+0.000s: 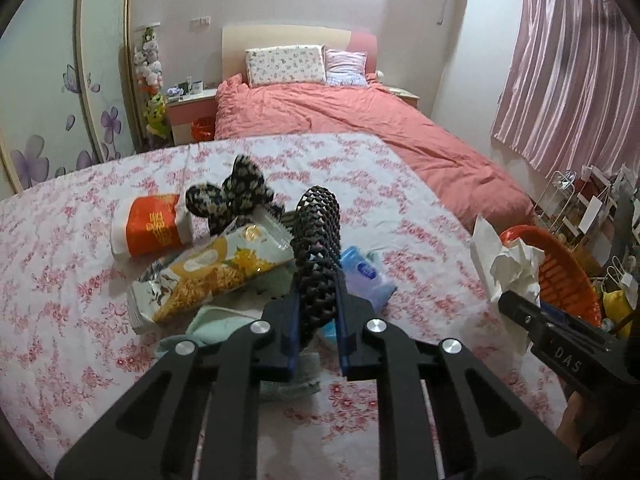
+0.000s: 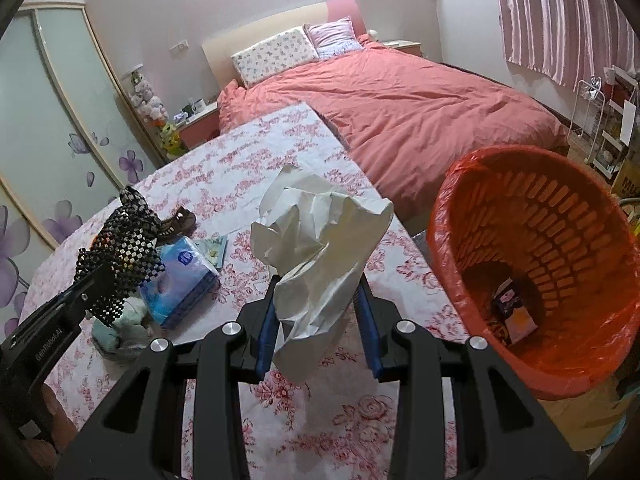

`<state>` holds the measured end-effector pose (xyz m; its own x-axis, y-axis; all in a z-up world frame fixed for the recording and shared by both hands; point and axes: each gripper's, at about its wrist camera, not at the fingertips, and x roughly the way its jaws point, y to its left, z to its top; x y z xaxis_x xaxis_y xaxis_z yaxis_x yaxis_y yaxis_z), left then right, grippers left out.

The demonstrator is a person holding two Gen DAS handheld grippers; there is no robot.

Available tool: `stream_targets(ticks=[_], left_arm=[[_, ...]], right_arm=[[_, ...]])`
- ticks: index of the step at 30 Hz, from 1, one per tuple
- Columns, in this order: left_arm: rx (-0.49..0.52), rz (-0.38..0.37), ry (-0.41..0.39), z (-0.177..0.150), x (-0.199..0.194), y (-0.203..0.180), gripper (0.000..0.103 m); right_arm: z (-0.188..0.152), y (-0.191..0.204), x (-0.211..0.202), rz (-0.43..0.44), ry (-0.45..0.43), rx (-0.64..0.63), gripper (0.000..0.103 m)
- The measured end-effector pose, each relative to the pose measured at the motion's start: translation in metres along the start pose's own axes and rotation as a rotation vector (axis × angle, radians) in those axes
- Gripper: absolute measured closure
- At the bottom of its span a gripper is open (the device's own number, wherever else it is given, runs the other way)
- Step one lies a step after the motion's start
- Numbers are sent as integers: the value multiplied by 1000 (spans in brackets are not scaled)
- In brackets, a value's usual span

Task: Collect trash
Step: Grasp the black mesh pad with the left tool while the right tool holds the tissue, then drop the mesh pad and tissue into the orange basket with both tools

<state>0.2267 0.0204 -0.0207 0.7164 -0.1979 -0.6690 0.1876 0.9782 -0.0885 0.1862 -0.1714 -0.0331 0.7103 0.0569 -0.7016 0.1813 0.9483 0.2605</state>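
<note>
My left gripper [image 1: 316,312] is clenched on a black mesh piece [image 1: 316,248], raised off the table; its lower end disappears behind the blue pads, so I can't see how far it hangs; from the right wrist view the same mesh [image 2: 120,256] covers most of that gripper's tips. My right gripper [image 2: 318,320] grasps a crumpled white paper wad [image 2: 320,240]; the wad hides the inner pad faces and part of the tablecloth behind it. Orange trash basket [image 2: 540,264] sits just right of the table edge, lined with a red bag; its bottom rim is cut off behind my linkage; a small wrapper [image 2: 514,312] lies inside, print too small to read. In the left view the basket [image 1: 560,272] is half hidden by the wad and the right gripper body. Still on the table: snack bag [image 1: 216,276], orange-and-white pack [image 1: 152,228], dark patterned fabric item [image 1: 232,196], blue tissue pack [image 2: 180,280], a pale green cloth [image 1: 208,320] partly under my fingers; can't tell what it is. Surface is a floral pink tablecloth [image 1: 60,280]; behind it a bed with salmon duvet [image 1: 360,120], two pillows, pink curtain [image 1: 568,80], wardrobe with purple flower print on the left; nightstand clutter too small to make out.
</note>
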Motion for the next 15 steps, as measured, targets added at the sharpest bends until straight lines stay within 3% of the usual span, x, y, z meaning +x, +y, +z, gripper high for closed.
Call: stream_targets(ticks=[15], left_arm=[[26,-71,-80,33,-44,-34,88]], right_arm=[[7,-31,-42,-16,-97,42,67]])
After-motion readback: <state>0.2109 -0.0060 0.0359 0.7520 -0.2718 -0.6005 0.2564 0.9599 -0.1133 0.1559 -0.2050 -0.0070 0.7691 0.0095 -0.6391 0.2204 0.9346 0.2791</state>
